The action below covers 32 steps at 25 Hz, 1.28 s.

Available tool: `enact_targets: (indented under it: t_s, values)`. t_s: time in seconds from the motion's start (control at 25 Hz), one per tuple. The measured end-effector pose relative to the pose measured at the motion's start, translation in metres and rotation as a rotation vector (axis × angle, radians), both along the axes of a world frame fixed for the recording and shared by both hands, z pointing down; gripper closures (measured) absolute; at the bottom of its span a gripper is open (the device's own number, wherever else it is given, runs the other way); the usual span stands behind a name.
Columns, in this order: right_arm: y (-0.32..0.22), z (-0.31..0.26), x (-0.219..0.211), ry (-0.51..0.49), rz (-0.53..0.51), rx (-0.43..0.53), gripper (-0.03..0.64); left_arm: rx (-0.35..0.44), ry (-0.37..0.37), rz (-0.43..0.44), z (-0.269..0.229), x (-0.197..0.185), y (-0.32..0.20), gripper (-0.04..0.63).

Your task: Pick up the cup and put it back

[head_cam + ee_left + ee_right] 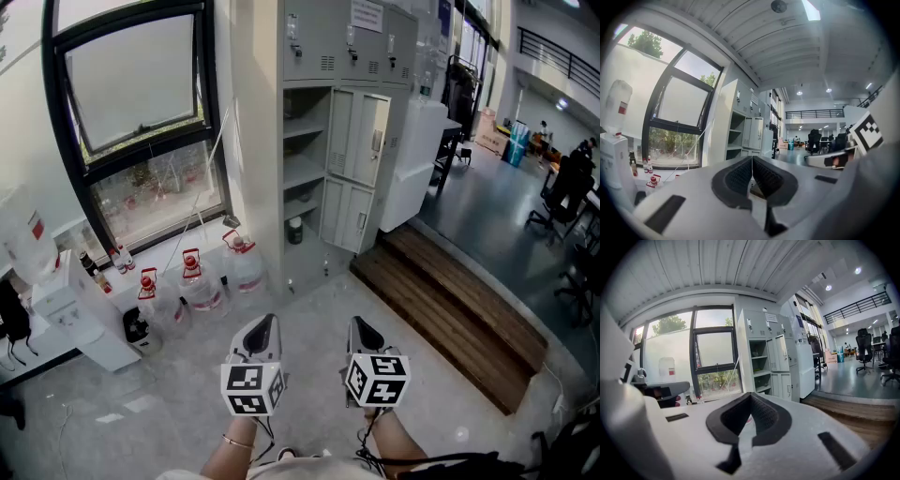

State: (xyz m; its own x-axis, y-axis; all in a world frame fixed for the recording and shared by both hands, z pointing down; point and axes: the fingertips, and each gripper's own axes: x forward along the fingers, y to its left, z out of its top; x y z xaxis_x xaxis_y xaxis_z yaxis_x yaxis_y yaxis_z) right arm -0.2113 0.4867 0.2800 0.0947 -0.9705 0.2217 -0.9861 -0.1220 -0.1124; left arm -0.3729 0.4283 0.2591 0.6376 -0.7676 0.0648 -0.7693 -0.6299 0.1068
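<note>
Far ahead of left gripper (266, 322), right gripper (360, 324): cup (295, 230) on shelf (309, 240).

Left gripper (265, 324): white shell, black ribbed pads, cube in black-and-white squares. Right gripper (362, 328): same colours, same marker pattern. Lockers (352, 141): pale grey. Window frame (145, 150): black. Water jugs (242, 267): clear, red caps. Step (450, 300): brown wood planks. Floor (309, 305): light grey, faintly speckled. Dispenser (75, 314): white. Office chairs (562, 192): black.
</note>
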Motion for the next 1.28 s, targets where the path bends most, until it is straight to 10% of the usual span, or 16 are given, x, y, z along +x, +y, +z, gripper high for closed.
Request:
enact_targets:
  t_s: [1.28]
  values:
    - [-0.035,0.025,0.007,-0.054,0.121,-0.029,0.624,-0.028,-0.019,0.057,0.028,-0.010,-0.063,0.586]
